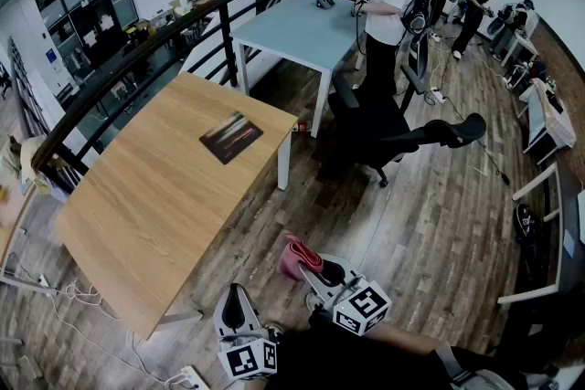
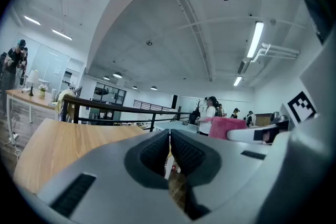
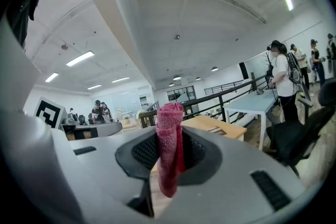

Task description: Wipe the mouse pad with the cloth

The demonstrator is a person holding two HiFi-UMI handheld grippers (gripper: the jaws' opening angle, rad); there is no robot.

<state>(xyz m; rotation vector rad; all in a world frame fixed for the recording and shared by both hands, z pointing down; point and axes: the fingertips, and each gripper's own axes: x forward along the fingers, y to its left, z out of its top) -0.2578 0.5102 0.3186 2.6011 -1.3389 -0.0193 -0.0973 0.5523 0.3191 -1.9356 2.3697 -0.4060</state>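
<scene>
A dark mouse pad (image 1: 231,137) lies flat on the wooden table (image 1: 155,196), near its far right edge. My right gripper (image 1: 309,268) is held low in front of the table, off its near right corner, shut on a folded pink cloth (image 1: 298,256). In the right gripper view the cloth (image 3: 170,147) stands pinched upright between the jaws (image 3: 169,157). My left gripper (image 1: 235,301) hangs beside it, shut with nothing in it; its jaws (image 2: 169,152) meet, and the pink cloth (image 2: 227,127) shows to its right.
A black railing (image 1: 174,23) runs behind the wooden table. A pale blue table (image 1: 302,27) stands beyond it, with a person (image 1: 388,9) at its right end. A black office chair (image 1: 402,137) stands on the wood floor to the right. More people stand at the back right.
</scene>
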